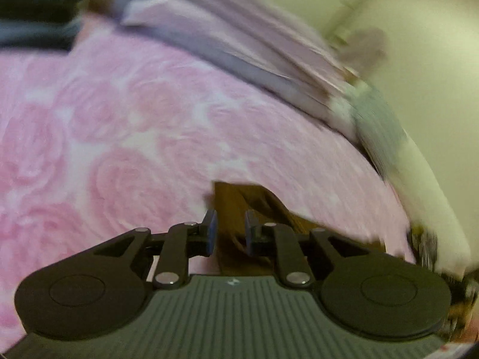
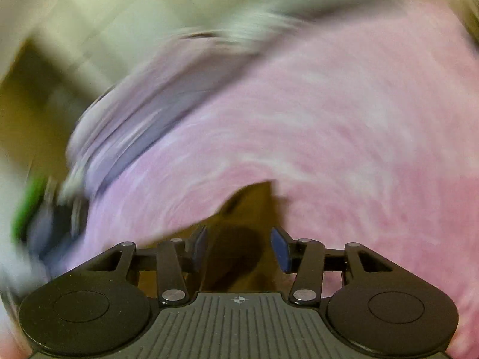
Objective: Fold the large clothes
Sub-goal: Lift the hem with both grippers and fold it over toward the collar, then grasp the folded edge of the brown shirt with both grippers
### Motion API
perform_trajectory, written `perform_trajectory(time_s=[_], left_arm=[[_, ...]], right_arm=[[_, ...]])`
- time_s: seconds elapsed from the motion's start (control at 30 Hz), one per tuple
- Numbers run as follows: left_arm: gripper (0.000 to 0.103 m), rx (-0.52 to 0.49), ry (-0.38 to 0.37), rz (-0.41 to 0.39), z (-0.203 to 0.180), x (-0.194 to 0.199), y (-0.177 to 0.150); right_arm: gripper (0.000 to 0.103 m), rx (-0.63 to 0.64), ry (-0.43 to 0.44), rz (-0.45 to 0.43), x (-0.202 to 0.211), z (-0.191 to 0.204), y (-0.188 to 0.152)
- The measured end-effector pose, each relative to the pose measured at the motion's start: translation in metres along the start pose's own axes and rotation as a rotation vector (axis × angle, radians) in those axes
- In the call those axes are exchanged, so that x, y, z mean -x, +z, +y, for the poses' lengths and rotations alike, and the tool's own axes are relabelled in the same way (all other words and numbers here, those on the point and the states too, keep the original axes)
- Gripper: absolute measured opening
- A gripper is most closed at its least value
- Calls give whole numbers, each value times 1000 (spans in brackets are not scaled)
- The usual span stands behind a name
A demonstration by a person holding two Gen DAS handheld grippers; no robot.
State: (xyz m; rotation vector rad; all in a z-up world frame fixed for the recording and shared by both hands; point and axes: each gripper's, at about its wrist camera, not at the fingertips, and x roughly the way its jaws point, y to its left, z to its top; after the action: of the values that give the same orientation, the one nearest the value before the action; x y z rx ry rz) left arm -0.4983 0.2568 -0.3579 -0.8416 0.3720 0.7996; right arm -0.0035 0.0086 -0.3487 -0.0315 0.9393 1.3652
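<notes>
A large pink cloth with a rose pattern fills most of the left wrist view and, blurred, the right wrist view. My left gripper hovers at its near edge with a narrow gap between the blue pads and nothing in it. My right gripper stands wider open over the same edge, also with nothing held. In front of each gripper a brown patch shows in a notch of the pink edge; I cannot tell whether it is wood or fabric.
A lilac and grey stack of folded fabric lies along the far side of the pink cloth. Behind it is a cream wall. A dark object sits at the top left, and something green at the left.
</notes>
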Motion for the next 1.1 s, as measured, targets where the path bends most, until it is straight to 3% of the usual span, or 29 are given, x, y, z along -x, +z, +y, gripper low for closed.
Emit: perform_trajectory(time_s=[0.07, 0.17, 0.27, 0.33, 0.43, 0.5, 0.6, 0.77, 1.1], left_arm=[[14, -96, -62, 27, -14, 11, -14], [14, -241, -97, 117, -38, 0, -28], [14, -366, -41, 234, -49, -40, -32], [14, -383, 3, 216, -47, -61, -22], [16, -318, 43, 102, -38, -70, 6], [21, -230, 93, 51, -25, -71, 25], [30, -144, 92, 33, -4, -62, 33], [33, -47, 12, 74, 13, -58, 22], [33, -126, 18, 107, -1, -82, 14]], right_arm=[[41, 195, 27, 28, 7, 18, -19], [29, 364, 59, 129, -4, 34, -39], [26, 483, 53, 222, -33, 43, -48], [26, 539, 16, 233, -55, 48, -50], [26, 499, -61, 145, -78, 40, -30], [26, 377, -117, 55, -84, 27, -10], [26, 189, -95, -4, -70, 0, 3], [41, 168, -87, -10, -55, -15, 0], [41, 212, -130, 0, -70, -9, -7]])
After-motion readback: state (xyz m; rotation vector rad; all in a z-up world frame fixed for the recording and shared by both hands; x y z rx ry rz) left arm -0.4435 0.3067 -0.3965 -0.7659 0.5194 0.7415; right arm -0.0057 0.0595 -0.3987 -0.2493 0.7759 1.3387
